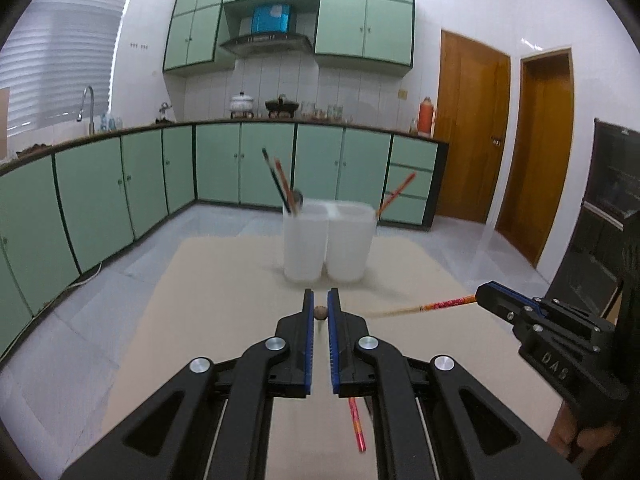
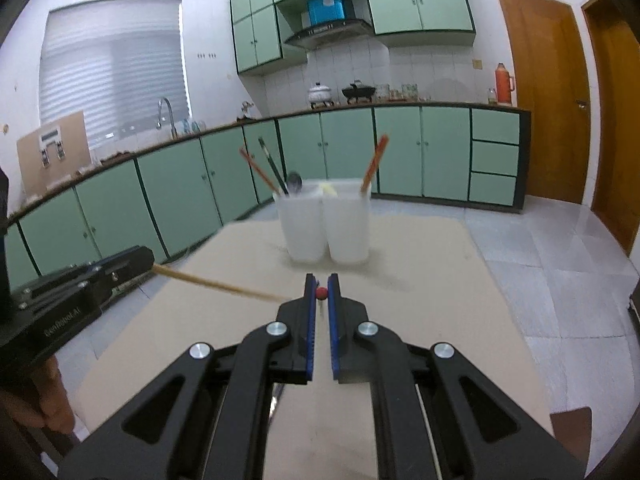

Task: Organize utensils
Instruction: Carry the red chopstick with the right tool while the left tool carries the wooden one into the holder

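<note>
Both grippers are clamped, each on 1 chopstick. Left gripper (image 1: 321, 300): jaws nearly together, the brown end of a chopstick (image 1: 320, 313) pinched between the blue pads, its patterned shaft running down beneath the gripper body. Right gripper (image 2: 321, 282): jaws nearly together on a red-tipped chopstick (image 2: 321, 292), seen end-on; the left view shows this stick reaching sideways, blurred.

Beige table top (image 1: 224, 280): no loose utensils visible on the bare part in front.

Further out, 2 white cups (image 1: 325, 242) stand touching, side by side, in the middle of the table. Left cup holds 2 sticks and what looks like a spoon; right cup (image 2: 347, 224) holds 1 red stick (image 2: 374, 163) leaning right.

Judgement: the step in hand is carrying both sticks to a cup. To do it well, tip each stick near upright above the rim first, lower the point inside, release only when it is well below the rim, and go in 1 at a time so the sticks do not cross or knock the light cups over. Which cup suits chopsticks cannot be told for certain.

Beyond: green cabinets (image 1: 256, 160) and counter.
</note>
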Motion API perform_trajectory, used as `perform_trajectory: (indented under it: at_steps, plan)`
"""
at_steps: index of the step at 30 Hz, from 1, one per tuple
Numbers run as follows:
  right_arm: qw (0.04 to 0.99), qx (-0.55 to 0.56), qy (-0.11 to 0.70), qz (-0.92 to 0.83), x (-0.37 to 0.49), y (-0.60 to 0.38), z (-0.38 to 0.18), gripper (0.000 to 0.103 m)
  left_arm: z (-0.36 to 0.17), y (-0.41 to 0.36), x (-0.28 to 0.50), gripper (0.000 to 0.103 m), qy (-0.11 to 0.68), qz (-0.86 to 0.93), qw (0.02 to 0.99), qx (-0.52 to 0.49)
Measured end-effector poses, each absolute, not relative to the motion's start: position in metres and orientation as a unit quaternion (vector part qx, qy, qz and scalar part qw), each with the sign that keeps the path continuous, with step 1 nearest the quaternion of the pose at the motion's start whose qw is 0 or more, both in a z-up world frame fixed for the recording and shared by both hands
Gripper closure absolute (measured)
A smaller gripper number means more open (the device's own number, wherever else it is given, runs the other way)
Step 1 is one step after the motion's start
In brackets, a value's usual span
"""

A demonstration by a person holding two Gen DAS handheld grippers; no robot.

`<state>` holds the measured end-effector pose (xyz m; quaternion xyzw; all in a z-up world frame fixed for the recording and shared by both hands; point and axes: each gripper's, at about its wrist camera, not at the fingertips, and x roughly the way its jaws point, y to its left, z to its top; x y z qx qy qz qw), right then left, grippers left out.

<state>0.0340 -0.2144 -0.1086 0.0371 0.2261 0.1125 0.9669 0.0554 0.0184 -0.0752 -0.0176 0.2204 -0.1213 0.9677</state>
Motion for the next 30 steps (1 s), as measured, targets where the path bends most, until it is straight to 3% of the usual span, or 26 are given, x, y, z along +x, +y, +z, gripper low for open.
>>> perform_trajectory:
  at_steps: [19,30]
  plan:
    - [0.956,0.057,0.231,0.169,0.084,-0.221,-0.030,0.098,-0.028,0.030,0.084,0.097,0.193,-0.159,0.967,-0.042]
    - [0.970,0.030,0.172,0.169,0.119,-0.225,0.035,0.098,0.022,0.024,0.103,0.097,0.129,-0.162,0.978,-0.021]
